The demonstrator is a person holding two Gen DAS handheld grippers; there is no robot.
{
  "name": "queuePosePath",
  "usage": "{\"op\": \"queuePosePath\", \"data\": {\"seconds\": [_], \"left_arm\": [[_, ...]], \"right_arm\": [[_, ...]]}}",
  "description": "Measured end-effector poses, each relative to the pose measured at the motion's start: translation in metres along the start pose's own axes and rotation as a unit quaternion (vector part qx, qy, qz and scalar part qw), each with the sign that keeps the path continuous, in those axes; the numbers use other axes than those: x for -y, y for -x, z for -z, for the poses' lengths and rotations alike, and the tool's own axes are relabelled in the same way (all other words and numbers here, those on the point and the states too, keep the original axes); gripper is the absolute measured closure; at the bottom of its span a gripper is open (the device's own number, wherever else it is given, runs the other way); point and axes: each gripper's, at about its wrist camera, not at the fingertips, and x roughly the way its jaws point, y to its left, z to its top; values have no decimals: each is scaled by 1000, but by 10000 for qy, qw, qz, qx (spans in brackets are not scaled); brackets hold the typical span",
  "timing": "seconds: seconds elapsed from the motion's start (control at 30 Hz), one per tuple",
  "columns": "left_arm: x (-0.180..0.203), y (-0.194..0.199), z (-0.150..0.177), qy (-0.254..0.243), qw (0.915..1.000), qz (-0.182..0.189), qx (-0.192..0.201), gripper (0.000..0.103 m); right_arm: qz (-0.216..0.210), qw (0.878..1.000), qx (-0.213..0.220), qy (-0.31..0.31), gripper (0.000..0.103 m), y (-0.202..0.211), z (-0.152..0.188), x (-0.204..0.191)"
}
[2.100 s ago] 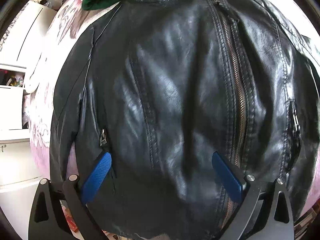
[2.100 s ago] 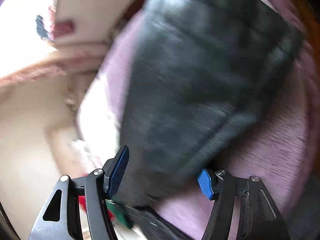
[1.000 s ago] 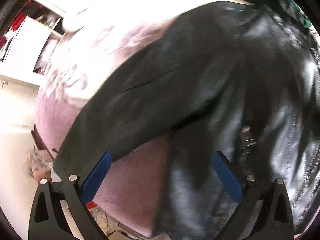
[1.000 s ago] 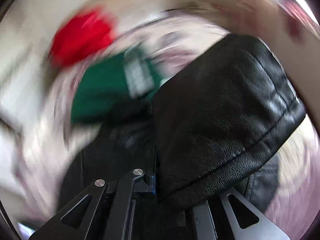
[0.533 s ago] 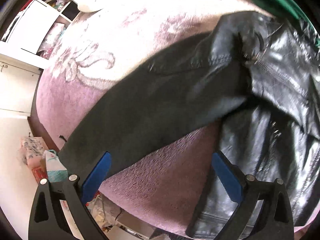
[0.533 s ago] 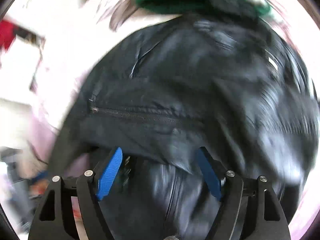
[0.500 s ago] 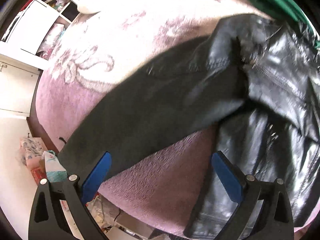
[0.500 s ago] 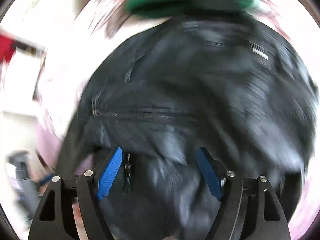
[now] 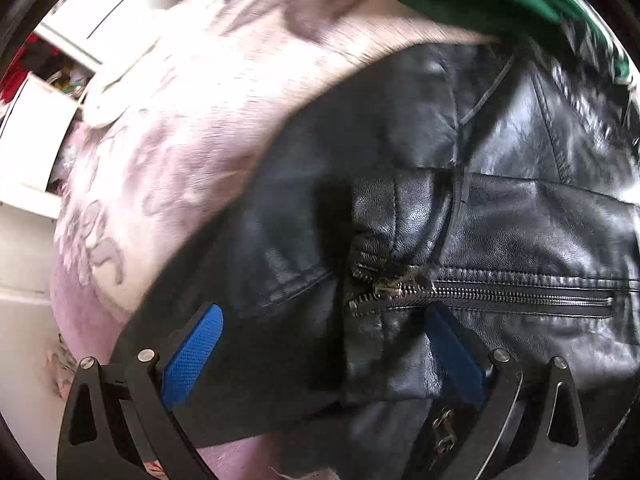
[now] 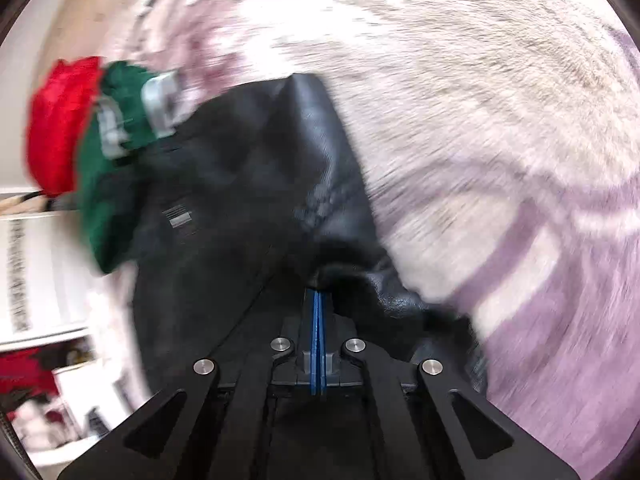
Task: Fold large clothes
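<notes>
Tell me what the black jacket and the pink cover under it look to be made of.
Black jacket: leather or faux leather, judging by the fine grain, glossy highlights, stitched seams and a metal zipper; which of the two can't be told. Pink cover: soft plush or fleece-like fabric, matte and fuzzy, with a floral print.

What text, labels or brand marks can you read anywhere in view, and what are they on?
None can be read.
Jacket: a small pale striped patch or tag, too blurred to tell whether it carries text.
Green garment: pale grey-white shapes, maybe print, smeared by motion; unreadable.
Jacket zips in the left wrist view: no lettering visible.
Blanket: floral pattern only, no words.
</notes>
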Motion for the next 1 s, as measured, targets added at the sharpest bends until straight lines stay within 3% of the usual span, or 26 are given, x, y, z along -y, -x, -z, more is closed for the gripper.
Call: {"op": "queuePosePath", "data": {"seconds": [0.03,0.17,0.2,0.23,0.3,0.37,0.4,0.47,0.53,0.57,0.63,0.67,0.7,0.77,0.83,0.87,0.9,0.93,1.0], "left_arm": [[1,-3,-1,-36,10000,-64,8,0],[-13,15,4,361,9993,60,-124,0],[-23,20,9,498,9986,87,-135,0],[-35,26,17,656,9977,134,-142,0],[-70,37,42,1073,9937,182,-281,0],[-104,37,69,1480,9863,258,-678,0],[-125,33,87,1787,9785,408,-941,0],[-170,17,129,2609,9522,793,-1377,0],[-200,-1,164,3422,9186,1238,-1543,0],[-219,-18,189,4001,8881,1566,-1635,0],[-236,-40,217,4672,8429,1963,-1808,0],[-244,-50,230,5032,8179,2201,-1716,0],[-251,-58,240,5319,7981,2355,-1570,1],[-263,-72,251,5710,7691,2575,-1272,0],[-276,-82,259,6128,7472,2402,-922,1],[-279,-83,263,6287,7409,2205,-841,3],[-283,-82,263,6394,7410,1908,-751,7],[-285,-78,258,6444,7473,1485,-643,10],[-291,-76,251,6480,7559,816,-456,29]], "right_arm": [[-22,10000,-72,-25,103,3,-7,-2],[646,9936,-331,867,97,25,6,-30],[757,9910,-386,1033,86,29,4,-45],[814,9881,-445,1228,66,36,15,-51],[833,9838,-516,1498,38,46,39,-60],[783,9794,-683,1729,38,48,67,-68],[758,9778,-797,1781,38,45,79,-73],[706,9766,-1038,1744,38,36,104,-74],[775,9747,-1194,1723,38,28,122,-76],[816,9729,-1231,1778,38,22,132,-78],[1022,9659,-1140,2086,38,5,141,-100],[1194,9602,-999,2318,38,1,148,-109],[1372,9540,-848,2527,38,-2,156,-113],[1525,9495,-721,2648,38,-10,161,-116],[1578,9525,-703,2510,38,-13,172,-107],[1652,9520,-703,2477,38,-17,175,-102],[1812,9479,-668,2533,38,-24,176,-107],[2054,9392,-589,2687,38,-35,177,-118],[2748,9010,-324,3342,38,-48,201,-129]]}}
